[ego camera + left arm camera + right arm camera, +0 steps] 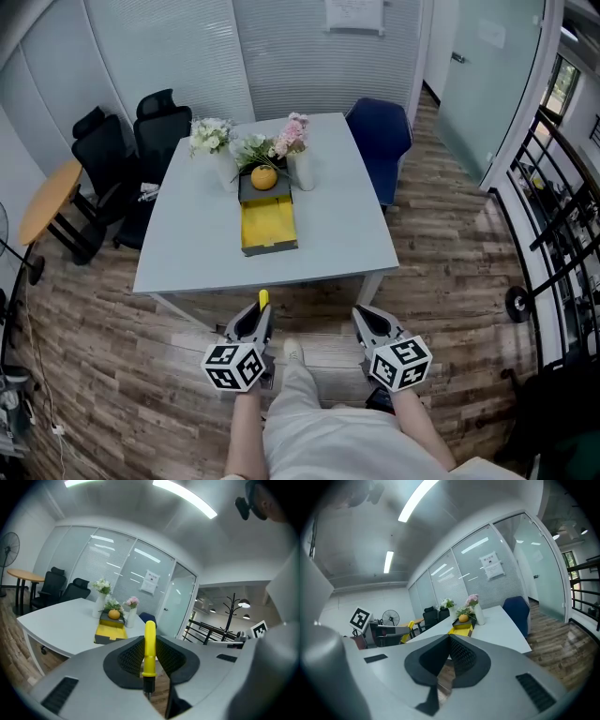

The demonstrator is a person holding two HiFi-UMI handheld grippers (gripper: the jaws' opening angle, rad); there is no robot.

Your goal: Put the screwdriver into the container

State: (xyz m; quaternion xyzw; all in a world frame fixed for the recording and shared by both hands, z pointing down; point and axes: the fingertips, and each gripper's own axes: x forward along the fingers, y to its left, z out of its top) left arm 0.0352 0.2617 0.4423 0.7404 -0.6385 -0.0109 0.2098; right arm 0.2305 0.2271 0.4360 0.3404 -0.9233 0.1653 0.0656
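Short of the tabletop's [347, 234] near edge, over the wooden floor [112, 347], you hold both tools side by side, apart from each other. Your left tool [260, 312] is clamped on the screwdriver [149, 651]. Its yellow handle lies along the jaws between the pads, and the rounded end pokes past the tips toward the table edge. Your right tool [367, 319] has its jaws closed together at the tips.

The container [270, 247], a grey box with a yellow inside, lies near the middle of the tabletop. An orange [263, 177] sits at its far end, with vases of flowers [281, 141] around it. Bare tabletop runs along both sides of the container and between it and the near edge. Black chairs [141, 141] crowd the left edge, and a blue chair [382, 141] stands at the far right corner.
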